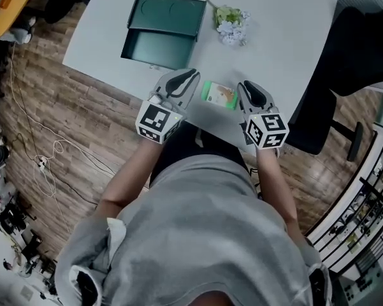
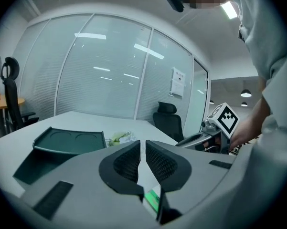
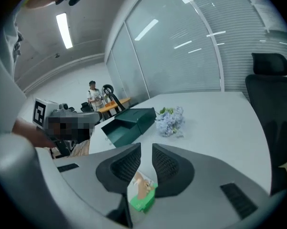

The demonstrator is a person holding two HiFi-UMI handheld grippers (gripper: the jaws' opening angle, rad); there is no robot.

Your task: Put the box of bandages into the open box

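Observation:
The box of bandages is small and green and lies flat on the white table near its front edge, between my two grippers. My left gripper hovers just left of it, shut and empty. My right gripper is just right of it, also shut and empty. In the left gripper view the bandage box shows below the jaws; in the right gripper view the bandage box lies under the right gripper. The dark green open box sits farther back to the left, its lid folded back.
A small bunch of pale flowers lies behind the bandage box, right of the open box. A black office chair stands at the table's right side. Cables trail over the wooden floor on the left.

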